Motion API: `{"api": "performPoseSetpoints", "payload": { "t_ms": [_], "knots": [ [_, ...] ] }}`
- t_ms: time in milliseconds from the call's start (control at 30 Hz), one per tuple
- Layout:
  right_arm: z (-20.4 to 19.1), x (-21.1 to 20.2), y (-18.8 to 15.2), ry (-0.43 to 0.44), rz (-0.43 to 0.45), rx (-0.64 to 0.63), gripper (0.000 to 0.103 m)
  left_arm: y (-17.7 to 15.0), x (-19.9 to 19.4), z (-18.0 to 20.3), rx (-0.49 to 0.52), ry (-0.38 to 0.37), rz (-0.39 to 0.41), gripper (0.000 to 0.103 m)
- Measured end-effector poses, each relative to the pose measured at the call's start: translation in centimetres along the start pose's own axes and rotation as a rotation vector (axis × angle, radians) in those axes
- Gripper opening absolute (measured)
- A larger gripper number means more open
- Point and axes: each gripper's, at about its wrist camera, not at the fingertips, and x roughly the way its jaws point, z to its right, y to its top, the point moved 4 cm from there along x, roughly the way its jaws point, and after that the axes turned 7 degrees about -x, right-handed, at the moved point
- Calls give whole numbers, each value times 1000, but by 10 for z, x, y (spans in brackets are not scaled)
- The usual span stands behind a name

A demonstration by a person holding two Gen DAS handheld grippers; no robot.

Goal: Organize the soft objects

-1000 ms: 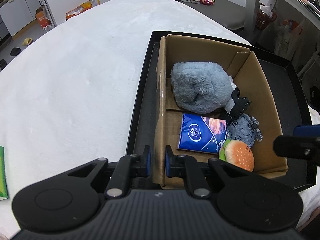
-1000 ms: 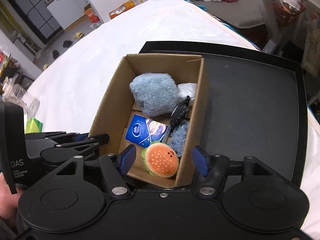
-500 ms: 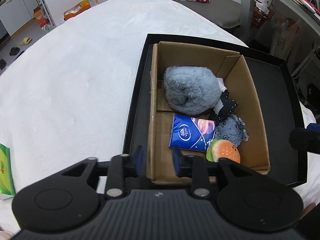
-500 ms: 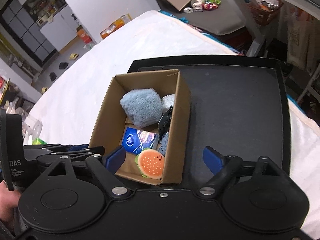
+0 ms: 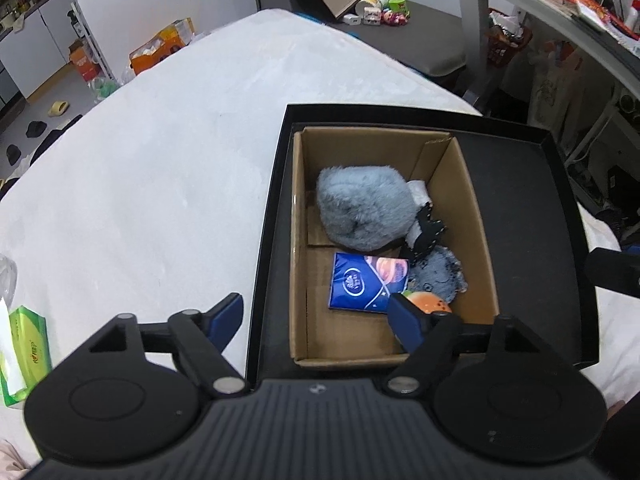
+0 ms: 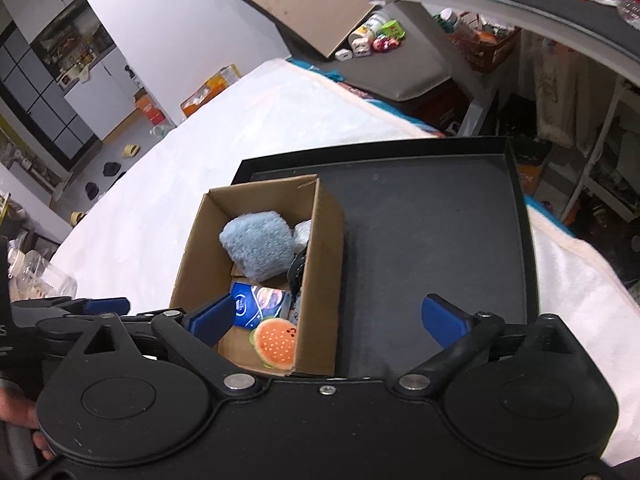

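A cardboard box [image 5: 298, 240] [image 6: 320, 240] stands in a black tray [image 5: 532, 208] [image 6: 432, 232] on a white bed. In it lie a fluffy grey-blue plush [image 5: 362, 206] [image 6: 256, 242], a blue tissue pack [image 5: 362, 286] [image 6: 260, 302], a burger plush [image 5: 434, 306] [image 6: 276, 342], a small grey plush [image 5: 438, 276] and a black-and-white toy [image 5: 426, 232]. My left gripper [image 5: 318, 322] is open and empty above the box's near edge. My right gripper [image 6: 326, 316] is open and empty above the box's near right corner.
A green tissue box [image 5: 24, 350] lies on the bed at the left. The white bed [image 5: 160, 168] stretches left and beyond the tray. A desk [image 6: 520, 8], shelves and a grey bench with small items [image 5: 380, 12] stand behind.
My left gripper let go of the box's left wall, opened wide and pulled back and up. My right gripper also opened wider and rose away from the box.
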Motion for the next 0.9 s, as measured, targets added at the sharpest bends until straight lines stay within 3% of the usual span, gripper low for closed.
{"api": "performPoseSetpoints", "payload": {
  "t_ms": [467, 900],
  "knots": [
    [10, -30, -7, -74, 33, -16, 103, -3, -38, 8, 30, -30, 48, 95],
    [12, -63, -19, -103, 88, 6, 103, -11, -71, 5, 37, -38, 85, 97]
  ]
}}
